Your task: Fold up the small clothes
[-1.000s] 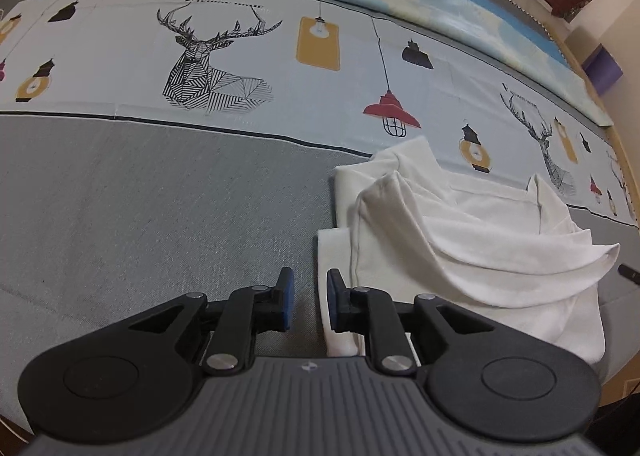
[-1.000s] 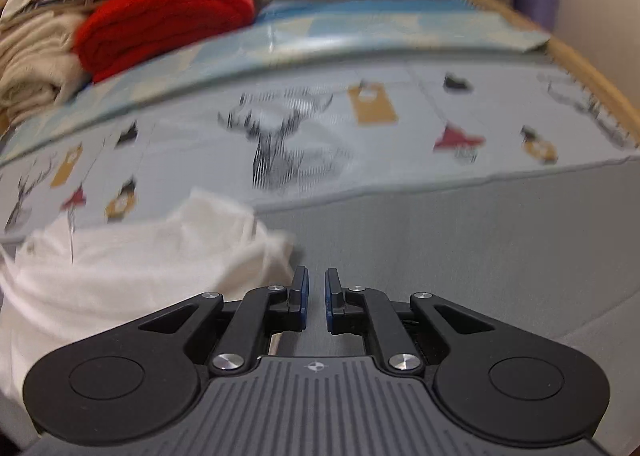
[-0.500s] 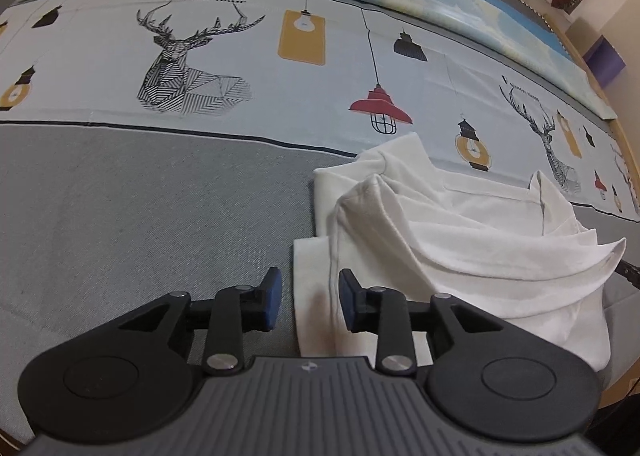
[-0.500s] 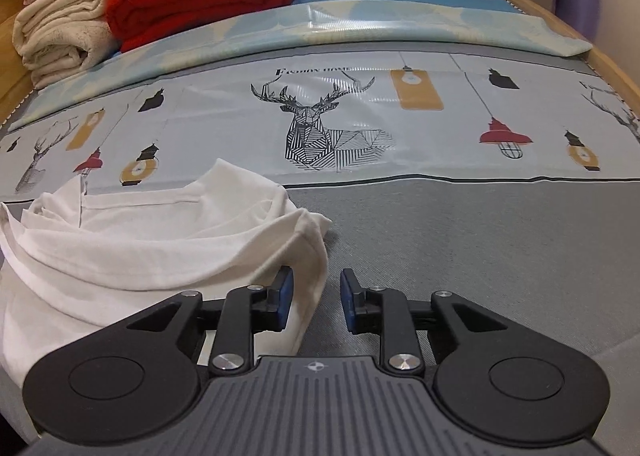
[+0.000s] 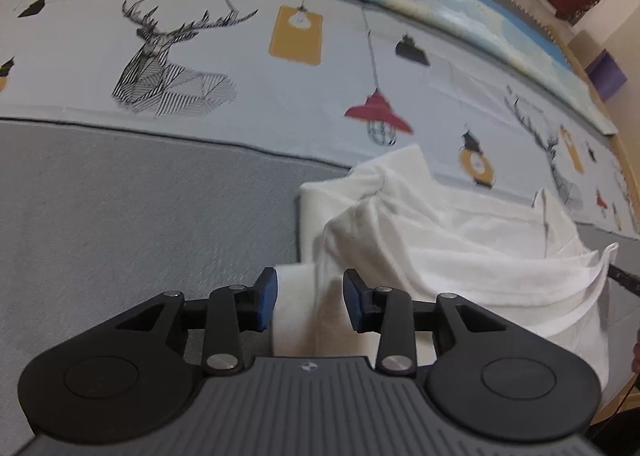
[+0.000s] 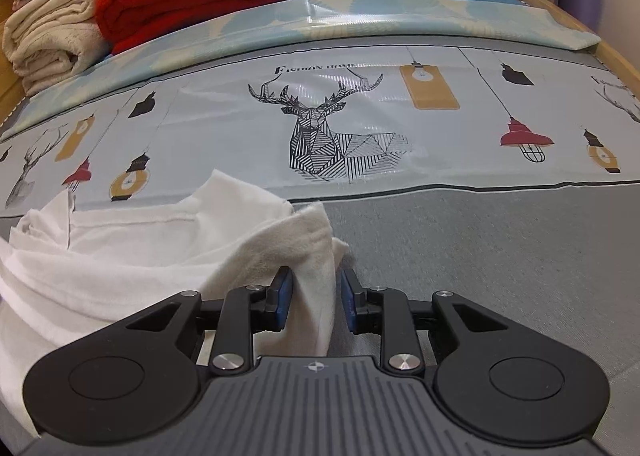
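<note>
Your left gripper (image 5: 310, 298) is opening, a white garment (image 5: 460, 240) edge between its pads, ungripped. Your right gripper (image 6: 316, 298) stands partly open astride a fold, its left pad touching the cloth.

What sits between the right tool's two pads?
A bunched corner of the white garment lies between the right tool's pads, seen in the right wrist view.
</note>
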Demonstrator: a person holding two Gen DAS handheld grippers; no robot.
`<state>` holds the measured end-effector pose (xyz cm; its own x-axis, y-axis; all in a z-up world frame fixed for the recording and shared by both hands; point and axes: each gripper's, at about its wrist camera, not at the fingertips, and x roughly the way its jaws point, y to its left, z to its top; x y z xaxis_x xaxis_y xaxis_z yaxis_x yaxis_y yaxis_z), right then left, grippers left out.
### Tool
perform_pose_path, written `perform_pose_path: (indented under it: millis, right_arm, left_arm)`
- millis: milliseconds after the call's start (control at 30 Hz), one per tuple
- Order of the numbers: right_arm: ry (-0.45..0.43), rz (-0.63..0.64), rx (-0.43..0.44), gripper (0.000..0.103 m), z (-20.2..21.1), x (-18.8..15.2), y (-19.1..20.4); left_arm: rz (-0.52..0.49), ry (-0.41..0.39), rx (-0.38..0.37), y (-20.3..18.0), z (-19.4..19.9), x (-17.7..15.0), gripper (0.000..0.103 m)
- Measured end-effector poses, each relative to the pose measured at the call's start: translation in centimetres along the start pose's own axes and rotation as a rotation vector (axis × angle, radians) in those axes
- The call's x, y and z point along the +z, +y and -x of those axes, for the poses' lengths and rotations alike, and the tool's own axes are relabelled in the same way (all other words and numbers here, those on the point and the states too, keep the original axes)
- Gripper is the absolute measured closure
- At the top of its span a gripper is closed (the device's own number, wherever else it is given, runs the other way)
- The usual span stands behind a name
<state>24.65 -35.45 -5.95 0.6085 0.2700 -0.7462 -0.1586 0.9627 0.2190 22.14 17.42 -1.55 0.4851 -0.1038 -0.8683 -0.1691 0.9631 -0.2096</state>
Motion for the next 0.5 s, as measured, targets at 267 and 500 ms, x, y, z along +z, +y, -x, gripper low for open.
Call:
perform_pose_path:
  millis: [267, 500]
  right_arm:
    - [-0.007, -0.023, -0.008, 0.075, -1.4, 1.1, 0.6]
    - [-0.012, -0.079, -0.021, 0.075, -2.0, 1.6, 0.3]
  left_arm:
    - [0.020, -0.045, -0.046, -0.5, -0.7, 1.5, 0.061]
    - [0.004, -0.051, -0.071, -0.9, -2.0, 2.6, 0.061]
